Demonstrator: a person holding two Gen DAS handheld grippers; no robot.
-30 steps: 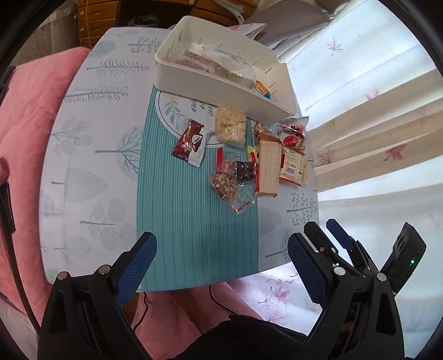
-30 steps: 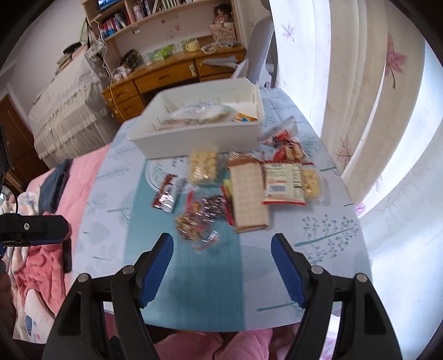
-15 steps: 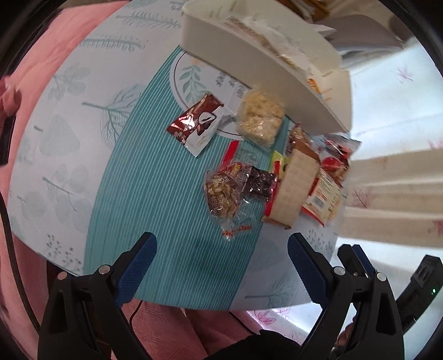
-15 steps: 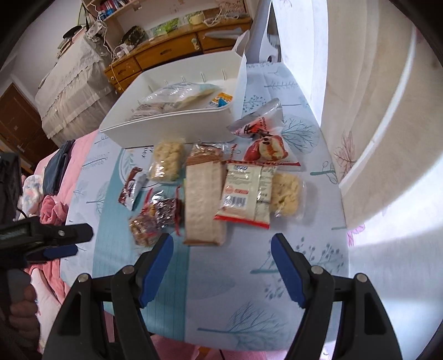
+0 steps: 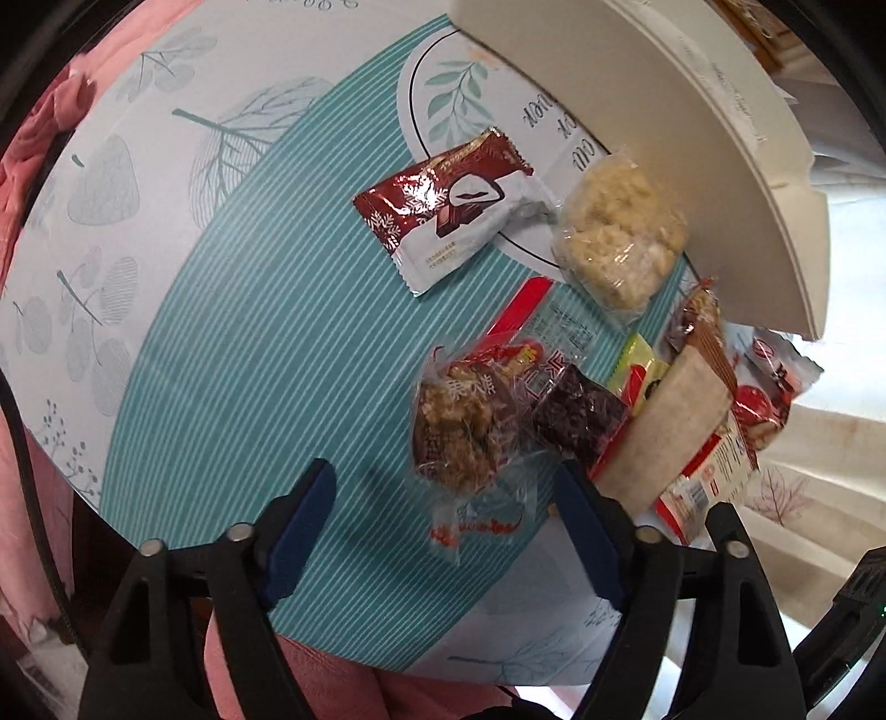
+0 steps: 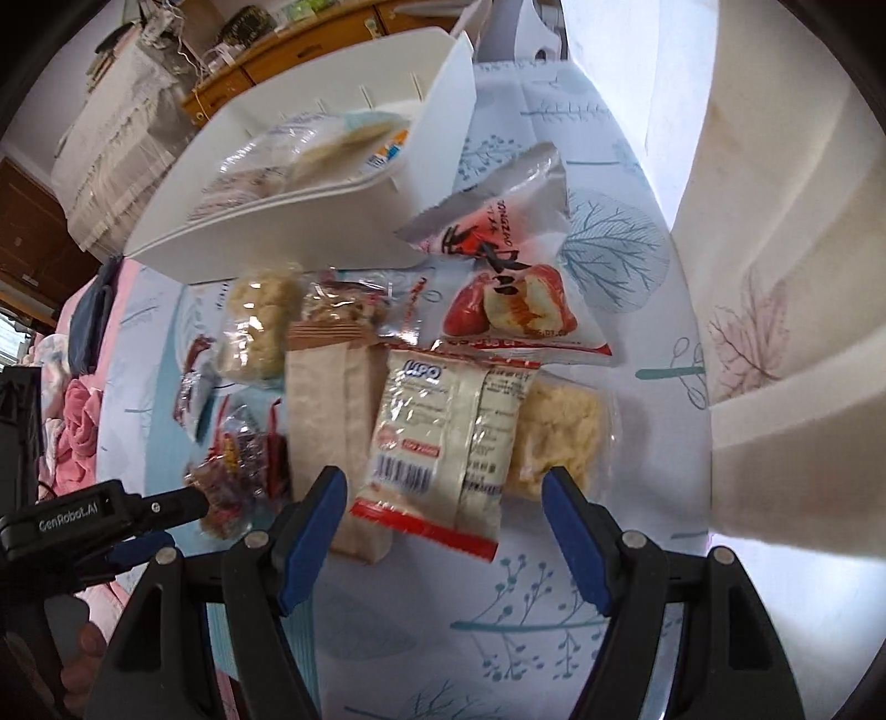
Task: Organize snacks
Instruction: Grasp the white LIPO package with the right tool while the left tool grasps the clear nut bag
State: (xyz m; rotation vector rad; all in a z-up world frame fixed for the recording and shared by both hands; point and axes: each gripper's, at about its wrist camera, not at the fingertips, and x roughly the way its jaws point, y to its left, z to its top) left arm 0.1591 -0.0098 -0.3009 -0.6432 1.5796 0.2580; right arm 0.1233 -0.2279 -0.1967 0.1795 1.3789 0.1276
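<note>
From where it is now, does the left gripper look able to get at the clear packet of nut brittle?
Probably yes. The left gripper is open, its jaws having just been closing, and the nut brittle packet lies just ahead between them. Nothing covers it; only the dark snack packet crowds one side.

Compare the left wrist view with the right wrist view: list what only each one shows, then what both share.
Only the left wrist view: the full face of the maroon-and-white foil chocolate packet, and the open left claw whose jaws have just been closing, above a clear nut-bar wrapper.

Only the right wrist view: the white-and-red LIPO biscuit bag below the open right claw, and the wooden desk.

Both: the white plastic bin, the pale puffed-rice cake, and the tan wafer pack.
</note>
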